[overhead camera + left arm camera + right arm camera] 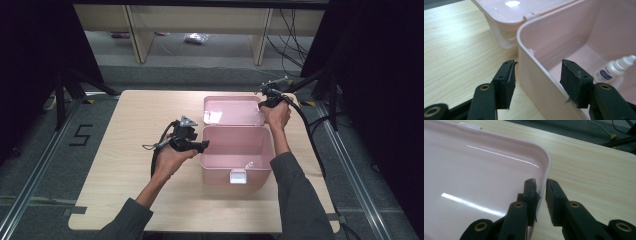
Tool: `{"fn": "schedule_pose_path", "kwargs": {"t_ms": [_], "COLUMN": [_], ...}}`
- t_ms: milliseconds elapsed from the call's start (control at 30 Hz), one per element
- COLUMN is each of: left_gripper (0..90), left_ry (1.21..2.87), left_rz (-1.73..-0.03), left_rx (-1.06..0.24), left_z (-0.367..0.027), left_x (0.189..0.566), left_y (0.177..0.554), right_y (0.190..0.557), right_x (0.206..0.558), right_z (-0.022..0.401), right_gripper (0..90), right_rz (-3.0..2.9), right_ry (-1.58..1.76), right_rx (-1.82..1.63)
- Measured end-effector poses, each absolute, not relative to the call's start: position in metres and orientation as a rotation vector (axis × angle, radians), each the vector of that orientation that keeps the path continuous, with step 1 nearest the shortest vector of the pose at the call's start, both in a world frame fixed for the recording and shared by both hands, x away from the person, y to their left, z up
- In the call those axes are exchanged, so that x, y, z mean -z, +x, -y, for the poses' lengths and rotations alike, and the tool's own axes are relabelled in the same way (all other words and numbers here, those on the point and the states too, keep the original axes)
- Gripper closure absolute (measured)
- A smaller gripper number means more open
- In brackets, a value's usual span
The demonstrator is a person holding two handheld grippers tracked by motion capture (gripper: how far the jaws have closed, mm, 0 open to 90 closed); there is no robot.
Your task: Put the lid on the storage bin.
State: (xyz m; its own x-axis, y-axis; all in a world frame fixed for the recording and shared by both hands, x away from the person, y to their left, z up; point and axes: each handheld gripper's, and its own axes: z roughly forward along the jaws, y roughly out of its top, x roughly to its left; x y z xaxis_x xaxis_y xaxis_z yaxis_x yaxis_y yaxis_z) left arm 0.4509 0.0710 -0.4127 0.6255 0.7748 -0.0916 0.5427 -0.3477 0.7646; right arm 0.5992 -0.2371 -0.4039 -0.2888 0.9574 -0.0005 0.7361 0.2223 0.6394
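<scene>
1. The pink box point(237, 162) is stood on the tabletop point(135, 145), its lid point(232, 110) thrown back flat behind it.
2. The lid's rim is straddled by the nearly closed right tongs point(541, 195), probably so the lid can be swung; whether the pads press on it cannot be told.
3. The box's left wall is straddled by the spread left tongs point(537, 82), untouched, likely to steady it.
4. A small dropper bottle point(615, 68) is seen lying inside.

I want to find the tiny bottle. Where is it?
The small white bottle lies on the floor inside the open pink box, at the right of the left gripper view, just beyond the left tool that straddles the box wall.
</scene>
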Motion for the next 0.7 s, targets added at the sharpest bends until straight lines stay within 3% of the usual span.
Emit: {"fn": "schedule_pose_path", "kwargs": {"t_ms": [300, 433, 600, 667, 700], "left_gripper": [61.4, 73.7, 76.3, 77.3, 77.7], "left_ry": [2.064, 2.069, 2.042, 2.009, 2.003], "left_rz": [-1.067, -1.052, -1.083, -1.109, -1.115], "left_rx": [-0.4, -0.409, -0.425, -0.42, -0.423], "left_z": [-0.059, -0.053, -0.051, -0.051, -0.05], "left_x": [0.413, 0.414, 0.415, 0.416, 0.416], "left_y": [0.477, 0.481, 0.481, 0.481, 0.481], "right_y": [0.599, 0.598, 0.599, 0.596, 0.596], "right_x": [0.402, 0.402, 0.401, 0.396, 0.393], "right_z": [0.238, 0.238, 0.238, 0.239, 0.241], "right_gripper": [79.4, 79.4, 80.0, 90.0, 90.0], "right_rz": [-2.108, -2.106, -2.103, -2.089, -2.094], "right_ry": [1.552, 1.553, 1.552, 1.543, 1.519], "right_rx": [-0.747, -0.753, -0.749, -0.778, -0.803]}}
